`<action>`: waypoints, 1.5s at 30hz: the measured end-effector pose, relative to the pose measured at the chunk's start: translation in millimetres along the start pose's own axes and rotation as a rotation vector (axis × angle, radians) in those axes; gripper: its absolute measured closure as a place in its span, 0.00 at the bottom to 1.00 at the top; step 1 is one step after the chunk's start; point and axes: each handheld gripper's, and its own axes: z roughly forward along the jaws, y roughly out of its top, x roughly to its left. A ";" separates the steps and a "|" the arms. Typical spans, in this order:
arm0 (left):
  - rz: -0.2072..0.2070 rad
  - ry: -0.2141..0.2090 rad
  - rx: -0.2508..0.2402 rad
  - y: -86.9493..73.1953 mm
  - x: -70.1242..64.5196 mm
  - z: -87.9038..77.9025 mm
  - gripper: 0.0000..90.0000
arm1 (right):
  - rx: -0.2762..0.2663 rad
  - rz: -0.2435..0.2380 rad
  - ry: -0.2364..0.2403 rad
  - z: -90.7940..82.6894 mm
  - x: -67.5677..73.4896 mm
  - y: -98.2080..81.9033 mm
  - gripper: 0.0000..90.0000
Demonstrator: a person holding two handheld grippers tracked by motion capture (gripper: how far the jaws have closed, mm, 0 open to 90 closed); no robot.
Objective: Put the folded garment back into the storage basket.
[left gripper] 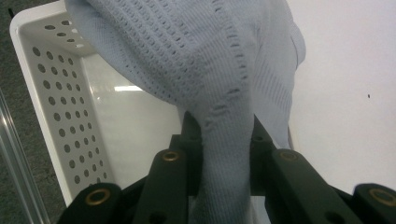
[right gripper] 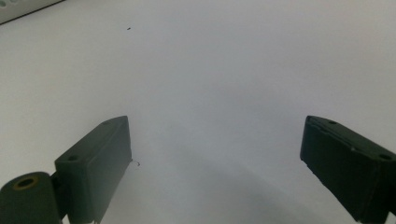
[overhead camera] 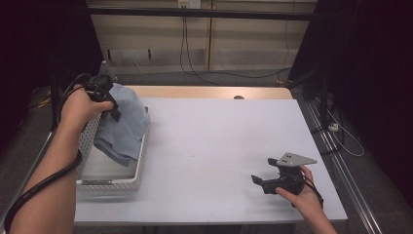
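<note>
Two tools in play. Left tool point(overhead camera: 113, 105) is clamped on a fold of the pale blue knit cloth point(overhead camera: 124, 124), jaws nearly together with the bunched fabric pinched between them; the left gripper view shows the cloth point(left gripper: 219, 70) rising out of the grip and draping over the white perforated basket point(left gripper: 56, 107). Cloth hangs mostly above and inside the basket point(overhead camera: 111, 184) at the left edge of the desk point(overhead camera: 209, 146), its lower part touching the basket's inside. Right tool point(overhead camera: 265, 179) sits near the right near corner, jaws wide apart, holding nothing, pointing across bare desk. Step in hand looks like lifting the cloth out of the basket. Next move likely calls for raising it clear of the rim, carrying it right over the open desk, with the right tool coming in to catch a free edge.
</note>
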 end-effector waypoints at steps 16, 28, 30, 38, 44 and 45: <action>-0.022 -0.001 -0.008 -11.8 11.7 6.9 0.84 | 0.001 -0.003 0.003 0.6 2.1 0.5 0.10; -0.014 -0.001 -0.005 -19.4 13.2 9.2 0.84 | 0.003 -0.007 0.005 1.3 3.2 0.8 0.10; -0.016 -0.003 -0.006 -21.1 14.1 10.5 0.84 | 0.003 -0.006 0.006 1.5 3.3 0.8 0.10; -0.019 -0.009 -0.002 -24.6 14.9 13.5 0.84 | 0.000 -0.007 0.005 1.0 3.7 1.7 0.10; -0.016 -0.010 0.002 -26.5 14.3 15.6 0.84 | 0.003 -0.008 0.009 1.6 4.5 1.6 0.10; -0.015 -0.007 0.002 -26.7 14.0 16.1 0.84 | 0.002 -0.010 0.010 1.7 4.6 1.6 0.10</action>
